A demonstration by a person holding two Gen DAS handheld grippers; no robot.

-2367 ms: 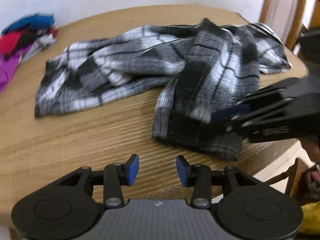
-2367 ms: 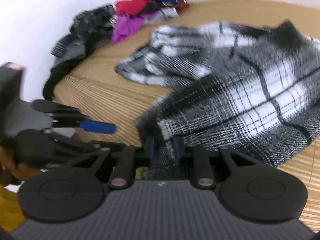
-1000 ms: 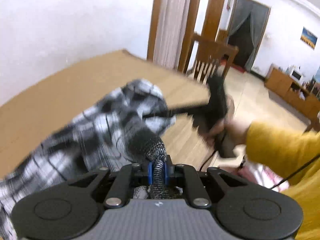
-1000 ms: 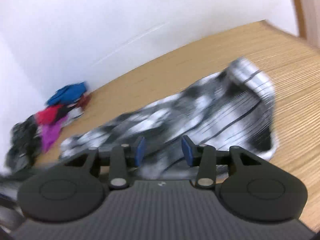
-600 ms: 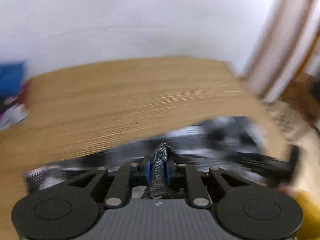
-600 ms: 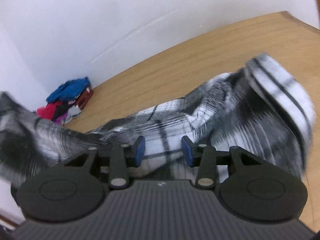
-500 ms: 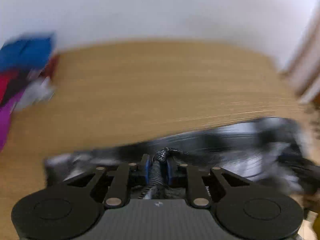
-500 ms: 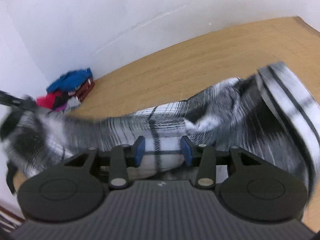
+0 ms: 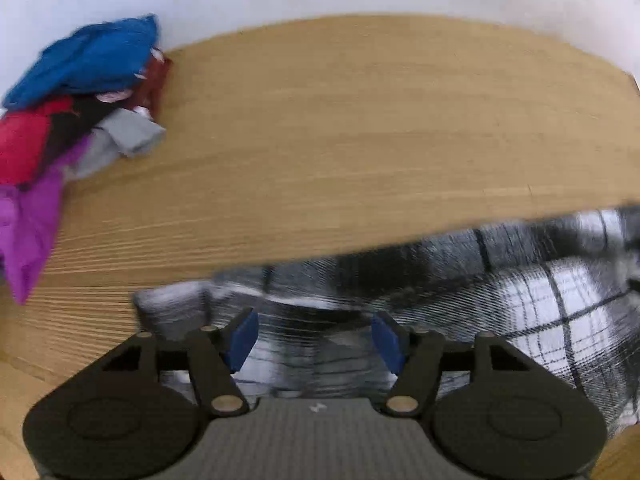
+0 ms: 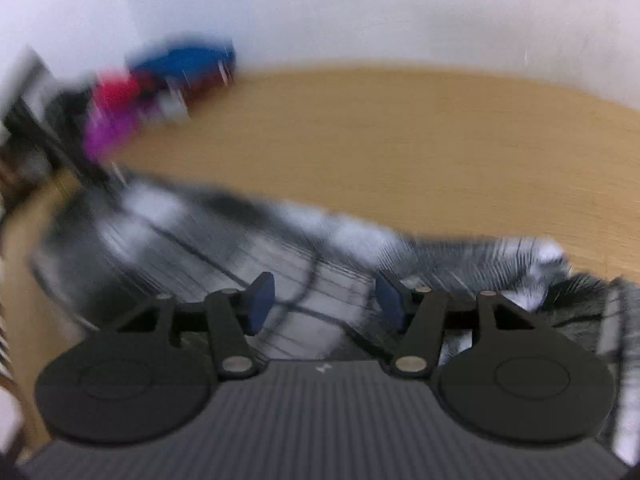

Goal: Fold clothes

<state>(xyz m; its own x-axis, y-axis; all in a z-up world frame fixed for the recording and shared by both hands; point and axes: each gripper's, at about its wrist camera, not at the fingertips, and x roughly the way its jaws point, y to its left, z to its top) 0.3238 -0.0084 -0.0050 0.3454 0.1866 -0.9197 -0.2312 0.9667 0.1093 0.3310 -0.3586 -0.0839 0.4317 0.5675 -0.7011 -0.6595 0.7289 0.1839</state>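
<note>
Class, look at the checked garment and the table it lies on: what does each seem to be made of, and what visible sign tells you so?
Checked garment: woven cloth, probably brushed cotton or flannel; fine diagonal weave lines show and it lies in soft folds. Table: wood or wood-look veneer with a matt finish; long parallel grain lines run across it, but which one is unclear.

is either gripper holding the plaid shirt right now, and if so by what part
Nothing is held. The left gripper and right gripper both have their jaws opening, pads apart and clear of the cloth. The plaid shirt lies spread on the table beneath them.
</note>
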